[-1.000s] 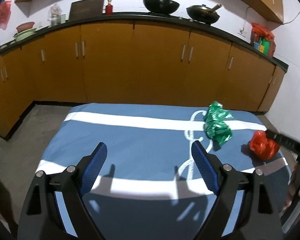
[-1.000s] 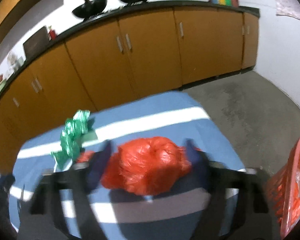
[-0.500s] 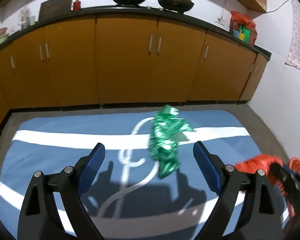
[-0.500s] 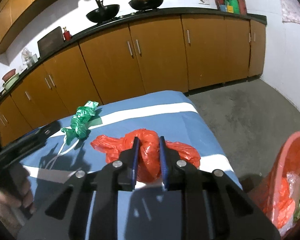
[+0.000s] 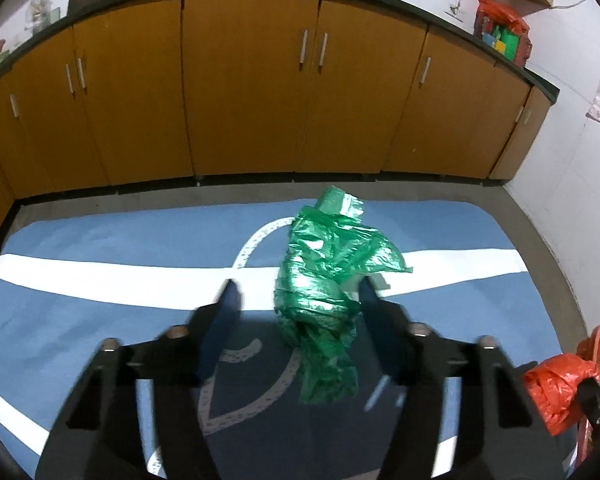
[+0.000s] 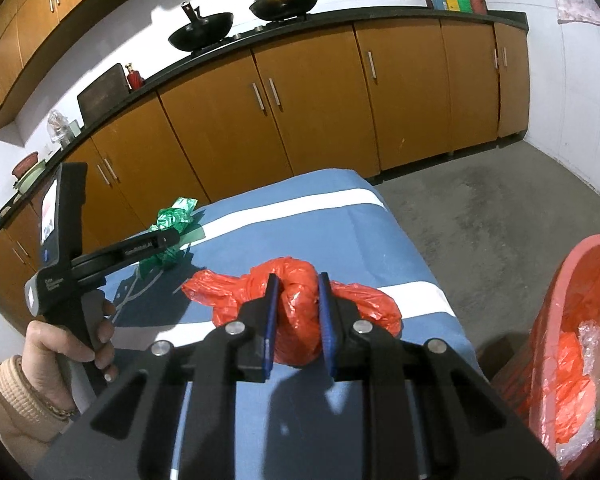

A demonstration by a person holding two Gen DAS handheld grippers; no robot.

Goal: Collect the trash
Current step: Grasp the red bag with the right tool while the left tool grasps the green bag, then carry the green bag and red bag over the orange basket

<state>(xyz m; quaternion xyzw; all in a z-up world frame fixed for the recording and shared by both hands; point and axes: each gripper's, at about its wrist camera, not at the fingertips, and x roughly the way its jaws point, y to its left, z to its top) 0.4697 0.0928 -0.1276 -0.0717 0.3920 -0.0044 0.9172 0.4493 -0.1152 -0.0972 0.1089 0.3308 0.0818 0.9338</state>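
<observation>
Left wrist view
Left gripper (image 5: 296,300): jaws have just been closing, blurred, around the green bag (image 5: 324,300); right finger against the bag's edge, left finger apart from it (not yet pressing from both sides)
Green bag: crumpled plastic on the blue cloth (image 5: 100,240), lying across a white stripe and a white looped line
Red bag (image 5: 556,384): at the lower right edge, held up off the cloth by the other tool
Basket (image 5: 598,340): red rim just behind the red bag
Background: brown cupboards (image 5: 252,92) under a dark counter, grey floor between them and the cloth

Right wrist view
Right gripper (image 6: 298,320): closed tight on the red bag (image 6: 296,312), knot squeezed between the blue pads (bag's loose ends spread to both sides)
Red bag: above the cloth (image 6: 320,224), near its right edge
Basket (image 6: 552,320): on the floor to the right, holding red, clear and green plastic
Left gripper (image 6: 168,240): fingers reaching into the green bag (image 6: 172,220) at the far left of the cloth; handle in a hand (image 6: 68,344) with a beige cuff
Counter: two woks (image 6: 202,34) on top
</observation>
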